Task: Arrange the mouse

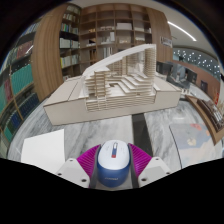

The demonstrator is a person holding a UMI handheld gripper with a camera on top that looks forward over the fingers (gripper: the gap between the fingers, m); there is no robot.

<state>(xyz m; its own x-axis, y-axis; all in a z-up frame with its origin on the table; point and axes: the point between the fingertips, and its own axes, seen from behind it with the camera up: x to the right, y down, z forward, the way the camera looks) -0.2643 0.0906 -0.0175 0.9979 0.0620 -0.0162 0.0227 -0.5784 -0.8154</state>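
Observation:
A white and blue computer mouse point(112, 163) sits between my gripper's point(112, 167) two magenta pads, its top white with a small scroll wheel and its near end dark blue. Both fingers point(82, 162) press against its sides, so I am shut on it. It is held over a grey marbled tabletop point(160, 128). I cannot tell whether it touches the surface beneath.
A large wooden architectural model point(110, 88) stands on the table just beyond the mouse. A white sheet point(50, 150) lies on the table to the left of the fingers. Bookshelves point(100, 30) line the room behind.

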